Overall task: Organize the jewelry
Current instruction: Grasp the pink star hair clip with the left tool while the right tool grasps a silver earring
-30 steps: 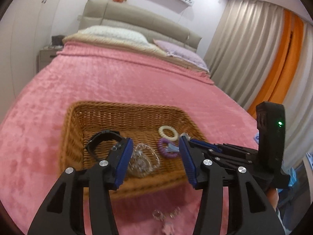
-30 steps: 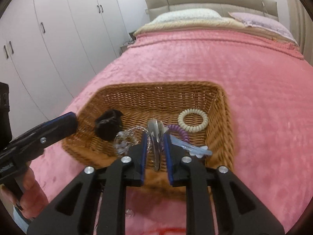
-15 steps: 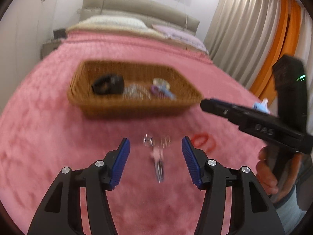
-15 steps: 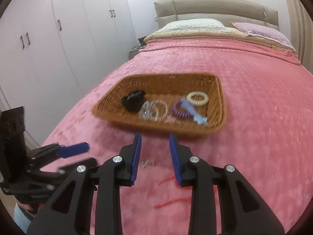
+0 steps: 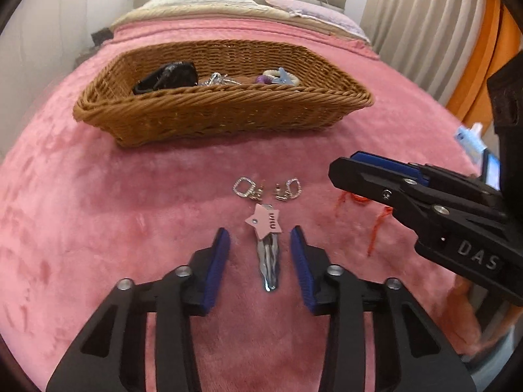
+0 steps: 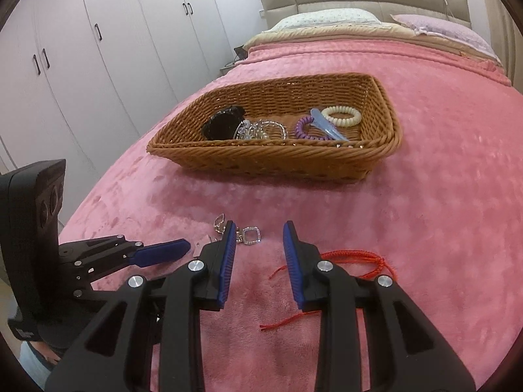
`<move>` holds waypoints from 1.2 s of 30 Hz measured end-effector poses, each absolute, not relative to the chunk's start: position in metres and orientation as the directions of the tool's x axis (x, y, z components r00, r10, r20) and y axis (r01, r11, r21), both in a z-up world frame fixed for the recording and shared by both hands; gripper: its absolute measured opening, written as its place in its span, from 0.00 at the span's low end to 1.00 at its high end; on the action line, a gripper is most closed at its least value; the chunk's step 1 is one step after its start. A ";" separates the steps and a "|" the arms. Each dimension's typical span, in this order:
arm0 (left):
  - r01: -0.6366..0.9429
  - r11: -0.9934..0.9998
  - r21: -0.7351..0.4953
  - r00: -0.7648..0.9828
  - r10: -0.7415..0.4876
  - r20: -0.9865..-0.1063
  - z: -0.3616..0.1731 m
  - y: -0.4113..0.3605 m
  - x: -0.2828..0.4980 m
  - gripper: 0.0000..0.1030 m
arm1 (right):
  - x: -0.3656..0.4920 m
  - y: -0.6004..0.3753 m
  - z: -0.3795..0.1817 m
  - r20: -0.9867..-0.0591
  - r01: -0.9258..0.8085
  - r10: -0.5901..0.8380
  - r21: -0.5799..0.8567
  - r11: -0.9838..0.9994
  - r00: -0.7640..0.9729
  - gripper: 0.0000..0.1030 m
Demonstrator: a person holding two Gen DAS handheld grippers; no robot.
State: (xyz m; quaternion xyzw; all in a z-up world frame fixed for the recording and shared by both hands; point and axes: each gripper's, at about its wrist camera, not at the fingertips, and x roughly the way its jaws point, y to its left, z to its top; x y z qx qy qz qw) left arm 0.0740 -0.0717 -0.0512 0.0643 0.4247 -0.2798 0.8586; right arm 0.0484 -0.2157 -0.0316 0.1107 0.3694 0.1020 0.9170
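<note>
A silver hair clip with a pink star (image 5: 267, 254) lies on the pink blanket between the fingers of my left gripper (image 5: 260, 231). Its jaws are closing, and the pads stand a little off the clip on both sides. Two sparkly earrings (image 5: 243, 187) (image 5: 289, 189) lie just beyond the clip. My right gripper (image 6: 258, 241) hovers open over the blanket with nothing between its fingers, a red string (image 6: 359, 259) at its right finger and an earring (image 6: 251, 235) near its left. The wicker basket (image 5: 212, 114) stands farther back.
The basket (image 6: 271, 156) holds a black band (image 6: 224, 124), a clear bracelet (image 6: 261, 130), purple (image 6: 305, 129) and cream (image 6: 341, 116) coil ties and a blue clip (image 6: 327, 125). White wardrobes line the left; pillows and headboard lie at the far end, curtains to the right.
Both grippers drew back from over the basket and sank to the blanket in front of it. The right one let go of a silver piece. The left jaws narrowed around the star clip.
</note>
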 end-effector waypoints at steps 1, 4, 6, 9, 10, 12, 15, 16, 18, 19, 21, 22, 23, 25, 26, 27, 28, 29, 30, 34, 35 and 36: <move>0.533 0.839 -0.115 0.490 -0.416 -0.766 -0.052 -0.071 0.072 0.19 | 0.049 -0.215 -0.032 -0.657 -0.107 0.271 0.278 0.955 0.704 0.26; 0.522 0.844 -0.123 0.499 -0.419 -0.759 -0.050 -0.066 0.071 0.14 | 0.050 -0.210 -0.033 -0.668 -0.119 0.268 0.261 0.958 0.694 0.26; 0.511 0.848 -0.142 0.502 -0.429 -0.751 -0.048 -0.060 0.070 0.14 | 0.052 -0.204 -0.035 -0.680 -0.129 0.262 0.241 0.962 0.684 0.26; 0.486 0.858 -0.167 0.519 -0.437 -0.735 -0.043 -0.045 0.071 0.14 | 0.055 -0.196 -0.038 -0.704 -0.134 0.241 0.204 0.970 0.668 0.26; 0.482 0.859 -0.171 0.523 -0.438 -0.731 -0.042 -0.043 0.071 0.14 | 0.057 -0.193 -0.039 -0.712 -0.133 0.231 0.191 0.972 0.663 0.26; 0.474 0.862 -0.179 0.530 -0.441 -0.725 -0.040 -0.034 0.073 0.14 | 0.061 -0.190 -0.042 -0.729 -0.133 0.219 0.174 0.976 0.649 0.26; 0.459 0.861 -0.219 0.522 -0.460 -0.718 -0.041 -0.023 0.080 0.14 | 0.070 -0.183 -0.048 -0.761 -0.133 0.197 0.147 0.980 0.618 0.26; 0.456 0.858 -0.236 0.516 -0.471 -0.715 -0.041 -0.019 0.082 0.14 | 0.073 -0.180 -0.050 -0.773 -0.137 0.193 0.138 0.981 0.604 0.26; 0.449 0.851 -0.272 0.502 -0.492 -0.711 -0.043 -0.014 0.085 0.14 | 0.078 -0.176 -0.052 -0.784 -0.137 0.180 0.122 0.983 0.594 0.26; 0.447 0.851 -0.276 0.501 -0.494 -0.711 -0.043 -0.014 0.086 0.14 | 0.080 -0.174 -0.052 -0.787 -0.132 0.170 0.114 0.985 0.594 0.28; 0.452 0.848 -0.276 0.501 -0.497 -0.708 -0.044 -0.015 0.085 0.14 | 0.084 -0.173 -0.053 -0.789 -0.123 0.161 0.109 0.986 0.593 0.34; 0.456 0.847 -0.272 0.503 -0.498 -0.706 -0.044 -0.017 0.084 0.14 | 0.087 -0.173 -0.054 -0.792 -0.113 0.152 0.105 0.988 0.591 0.36; 0.461 0.847 -0.265 0.507 -0.497 -0.705 -0.043 -0.018 0.083 0.14 | 0.089 -0.172 -0.055 -0.795 -0.108 0.147 0.103 0.989 0.588 0.36; 0.465 0.847 -0.259 0.509 -0.495 -0.705 -0.043 -0.019 0.082 0.14 | 0.090 -0.171 -0.055 -0.795 -0.103 0.139 0.096 0.990 0.591 0.36; 0.466 0.846 -0.259 0.508 -0.495 -0.705 -0.043 -0.020 0.082 0.14 | 0.091 -0.170 -0.055 -0.795 -0.101 0.131 0.089 0.991 0.592 0.36; 0.466 0.845 -0.262 0.506 -0.497 -0.705 -0.044 -0.020 0.082 0.14 | 0.092 -0.169 -0.055 -0.795 -0.099 0.121 0.077 0.992 0.594 0.36; 0.465 0.845 -0.266 0.504 -0.499 -0.705 -0.044 -0.020 0.082 0.14 | 0.093 -0.166 -0.055 -0.796 -0.100 0.112 0.065 0.993 0.595 0.36; 0.464 0.844 -0.271 0.502 -0.502 -0.704 -0.044 -0.019 0.083 0.14 | 0.093 -0.163 -0.055 -0.796 -0.102 0.104 0.054 0.993 0.597 0.36; 0.463 0.843 -0.274 0.501 -0.504 -0.704 -0.045 -0.018 0.083 0.14 | 0.092 -0.161 -0.055 -0.794 -0.103 0.097 0.044 0.994 0.600 0.36; 0.470 0.840 -0.273 0.500 -0.508 -0.701 -0.045 -0.019 0.082 0.14 | 0.089 -0.159 -0.055 -0.790 -0.119 0.113 0.051 0.992 0.603 0.19; 0.473 0.838 -0.273 0.500 -0.510 -0.700 -0.045 -0.019 0.081 0.14 | 0.087 -0.159 -0.054 -0.785 -0.121 0.110 0.045 0.992 0.609 0.18; 0.480 0.834 -0.271 0.502 -0.514 -0.695 -0.044 -0.020 0.080 0.14 | 0.086 -0.158 -0.054 -0.783 -0.122 0.108 0.041 0.992 0.613 0.18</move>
